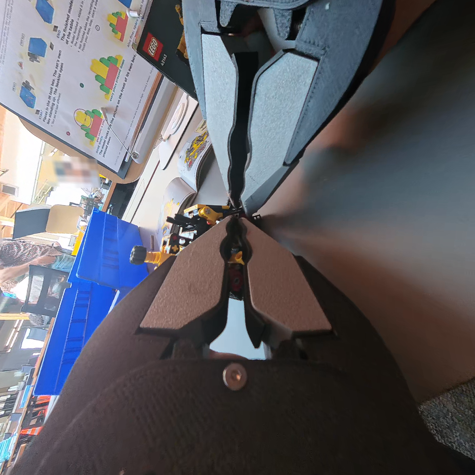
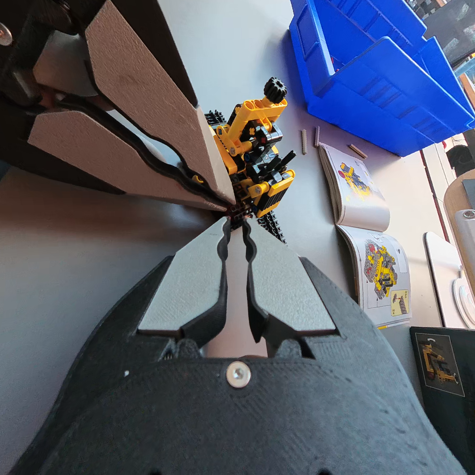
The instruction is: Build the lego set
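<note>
Both grippers meet tip to tip at the yellow-black lego model (image 2: 253, 164) standing on the bench (image 2: 231, 51). Right gripper (image 2: 235, 223) fingers clamp its dark frame; left gripper (image 1: 234, 218) fingers close on it too. Only the right wrist view shows three loose axles (image 2: 304, 141); only the left shows the instruction board (image 1: 74, 72).

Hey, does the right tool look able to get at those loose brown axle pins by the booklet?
Probably yes: the pins lie bare on the table beside the booklet, but the right tool is at the model.
</note>
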